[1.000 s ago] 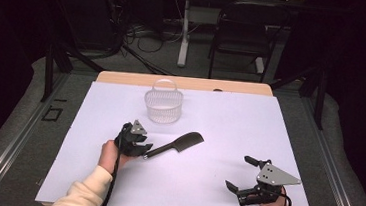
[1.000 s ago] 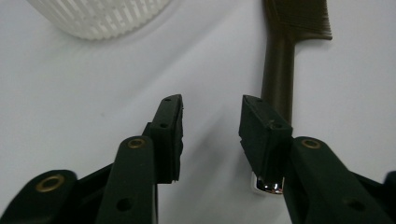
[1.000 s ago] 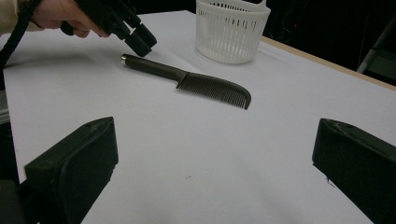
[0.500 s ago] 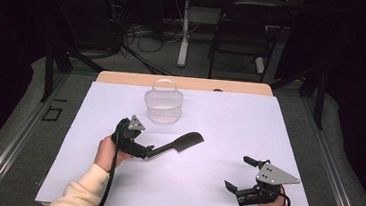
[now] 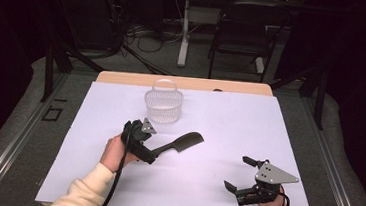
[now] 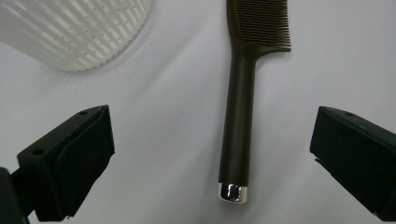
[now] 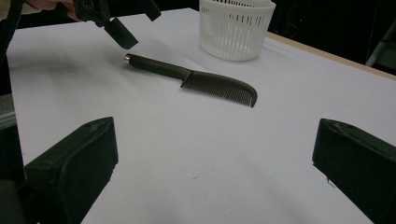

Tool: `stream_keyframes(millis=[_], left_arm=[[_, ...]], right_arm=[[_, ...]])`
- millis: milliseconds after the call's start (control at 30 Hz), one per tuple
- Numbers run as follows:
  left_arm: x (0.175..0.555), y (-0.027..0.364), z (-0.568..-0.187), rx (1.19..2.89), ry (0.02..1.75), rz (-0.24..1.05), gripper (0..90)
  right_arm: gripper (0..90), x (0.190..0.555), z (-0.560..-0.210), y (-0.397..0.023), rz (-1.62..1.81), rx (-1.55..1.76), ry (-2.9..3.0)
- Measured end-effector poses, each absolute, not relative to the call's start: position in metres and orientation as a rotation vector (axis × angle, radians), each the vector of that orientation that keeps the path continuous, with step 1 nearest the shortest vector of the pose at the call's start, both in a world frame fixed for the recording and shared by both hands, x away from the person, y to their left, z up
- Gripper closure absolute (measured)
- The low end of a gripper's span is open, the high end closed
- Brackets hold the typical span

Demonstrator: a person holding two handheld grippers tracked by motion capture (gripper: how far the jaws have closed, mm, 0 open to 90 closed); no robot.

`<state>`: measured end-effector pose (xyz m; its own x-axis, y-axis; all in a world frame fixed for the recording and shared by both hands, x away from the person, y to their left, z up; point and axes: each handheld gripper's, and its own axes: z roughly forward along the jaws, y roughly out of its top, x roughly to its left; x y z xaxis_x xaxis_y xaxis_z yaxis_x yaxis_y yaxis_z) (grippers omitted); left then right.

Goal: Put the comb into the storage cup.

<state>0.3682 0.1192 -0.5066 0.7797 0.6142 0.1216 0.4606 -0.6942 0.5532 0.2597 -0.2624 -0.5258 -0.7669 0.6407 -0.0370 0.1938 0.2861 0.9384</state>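
Left gripper view has your left gripper with jaws just opened wide around the comb, gripping nothing, the comb flat on the table just near the basket; right gripper idles open, so next re-grasp or back away.

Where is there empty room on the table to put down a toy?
The table is bare right of the basket and between comb and right gripper. It is crowded where the left gripper hovers over the comb's handle.
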Motion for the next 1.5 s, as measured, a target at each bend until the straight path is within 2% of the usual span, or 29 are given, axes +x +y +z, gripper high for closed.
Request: stream_keyframes(millis=[433, 500, 567, 633, 667, 700, 933, 1233, 1500], left_arm=[[0.381, 0.083, -0.507, 2.653, 0.775, 0.371, 0.7], [0.384, 0.08, -0.51, 2.676, 0.768, 0.342, 5.9], [0.387, 0.076, -0.513, 2.699, 0.767, 0.324, 17.1], [0.39, 0.072, -0.513, 2.722, 0.762, 0.305, 22.0], [0.392, 0.07, -0.513, 2.73, 0.759, 0.297, 29.0], [0.394, 0.069, -0.512, 2.736, 0.759, 0.29, 29.0], [0.402, 0.059, -0.514, 2.777, 0.751, 0.234, 47.7], [0.412, 0.052, -0.519, 2.823, 0.754, 0.17, 61.1], [0.417, 0.048, -0.525, 2.833, 0.769, 0.137, 66.6]], right_arm=[[0.0, 0.259, -0.524, -0.264, 1.485, 0.749, 2.152], [0.0, 0.26, -0.525, -0.263, 1.483, 0.754, 2.157], [0.0, 0.26, -0.526, -0.263, 1.486, 0.754, 2.161], [0.0, 0.26, -0.526, -0.263, 1.488, 0.753, 2.162], [0.0, 0.261, -0.526, -0.264, 1.487, 0.754, 2.162], [0.0, 0.261, -0.526, -0.264, 1.487, 0.754, 2.162], [0.0, 0.26, -0.526, -0.264, 1.489, 0.753, 2.165], [0.0, 0.261, -0.526, -0.264, 1.49, 0.753, 2.164], [0.0, 0.26, -0.526, -0.265, 1.491, 0.752, 2.166]])
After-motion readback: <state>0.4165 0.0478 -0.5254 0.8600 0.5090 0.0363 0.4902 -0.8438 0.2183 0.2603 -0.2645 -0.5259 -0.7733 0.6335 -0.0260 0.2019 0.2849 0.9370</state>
